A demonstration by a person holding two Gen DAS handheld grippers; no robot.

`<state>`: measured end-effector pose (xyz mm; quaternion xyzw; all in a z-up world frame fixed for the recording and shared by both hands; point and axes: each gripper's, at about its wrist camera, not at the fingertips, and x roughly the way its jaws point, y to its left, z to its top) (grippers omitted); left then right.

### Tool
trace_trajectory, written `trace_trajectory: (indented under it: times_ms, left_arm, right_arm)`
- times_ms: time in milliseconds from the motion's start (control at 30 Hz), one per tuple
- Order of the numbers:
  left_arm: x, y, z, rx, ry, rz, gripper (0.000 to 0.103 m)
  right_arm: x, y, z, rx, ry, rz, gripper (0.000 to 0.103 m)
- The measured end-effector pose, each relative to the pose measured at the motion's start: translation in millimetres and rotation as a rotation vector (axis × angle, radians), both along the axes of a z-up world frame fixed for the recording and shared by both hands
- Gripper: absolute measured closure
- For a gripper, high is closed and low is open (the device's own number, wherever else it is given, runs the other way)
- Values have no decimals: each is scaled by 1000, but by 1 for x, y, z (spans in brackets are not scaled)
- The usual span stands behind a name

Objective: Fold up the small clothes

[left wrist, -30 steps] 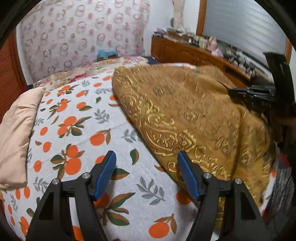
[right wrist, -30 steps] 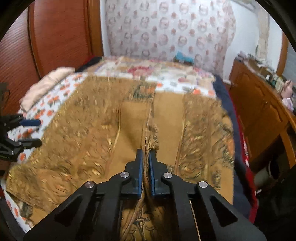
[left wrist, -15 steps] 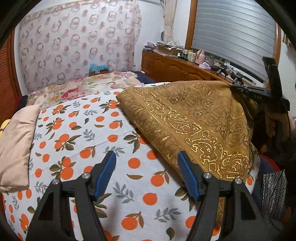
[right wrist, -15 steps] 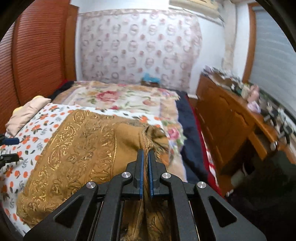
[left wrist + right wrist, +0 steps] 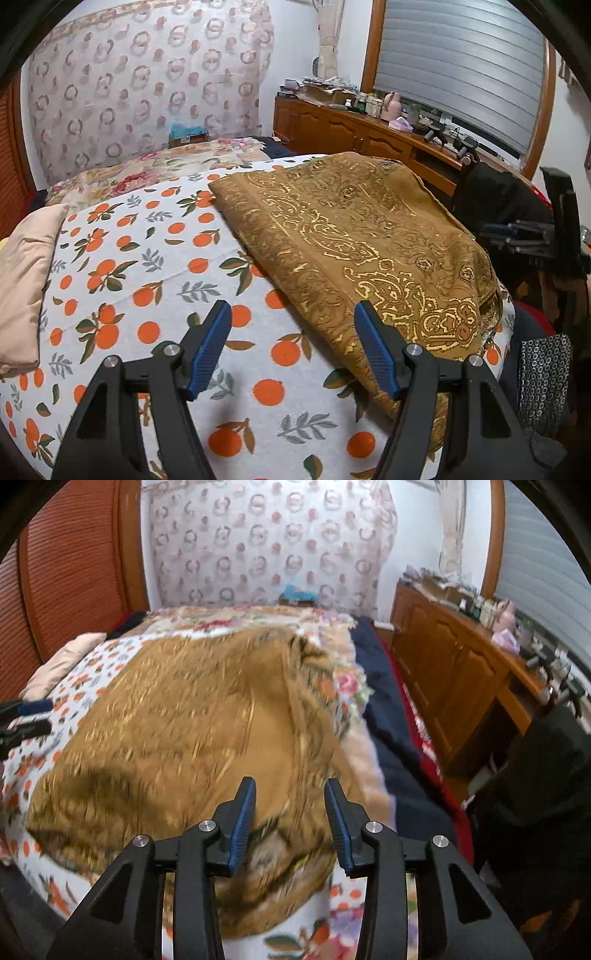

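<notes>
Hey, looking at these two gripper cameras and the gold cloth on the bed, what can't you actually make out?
- Gold cloth, right wrist view: motion blur smears its pattern and fold edges.
- Same cloth, left wrist view: its near corner is hidden behind the left gripper.
- Right gripper: jaws opening; blur hides whether cloth lies between them.
- Items on the wooden sideboard: too small to identify.
</notes>
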<state>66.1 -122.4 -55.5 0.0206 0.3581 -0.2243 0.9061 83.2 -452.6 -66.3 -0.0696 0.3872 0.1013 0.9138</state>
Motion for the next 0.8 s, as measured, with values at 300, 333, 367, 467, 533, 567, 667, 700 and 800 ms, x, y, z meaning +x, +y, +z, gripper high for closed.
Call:
trace_trajectory:
  times_ms: [300, 333, 367, 467, 533, 567, 667, 700, 800]
  left_arm:
    - [-1, -5, -3, 7, 10, -1, 34]
    - [-1, -5, -4, 7, 11, 1, 34]
    - [0, -4, -4, 7, 12, 3, 34]
    - [0, -2, -4, 5, 12, 11, 34]
    - [1, 1, -4, 2, 10, 19, 34]
    - [1, 2, -3, 0, 9, 21, 34]
    - [3, 5, -2, -8, 9, 30, 34]
    - [4, 6, -2, -10, 10, 32, 34]
    - [11, 7, 0, -8, 8, 34, 34]
  right_arm:
    - [2, -1, -21, 42, 52, 25, 77]
    - [2, -1, -22, 53, 57, 37, 89]
    - [1, -2, -22, 58, 58, 46, 95]
    - [-5, -4, -16, 60, 28, 55, 100]
    - [-10, -9, -9, 41, 4, 35, 101]
    - [-13, -15, -5, 27, -4, 17, 101]
    - [-16, -31, 5, 11, -14, -32, 101]
    - [-16, -35, 6, 3, -15, -44, 101]
    - [-14, -34, 4, -9, 7, -28, 101]
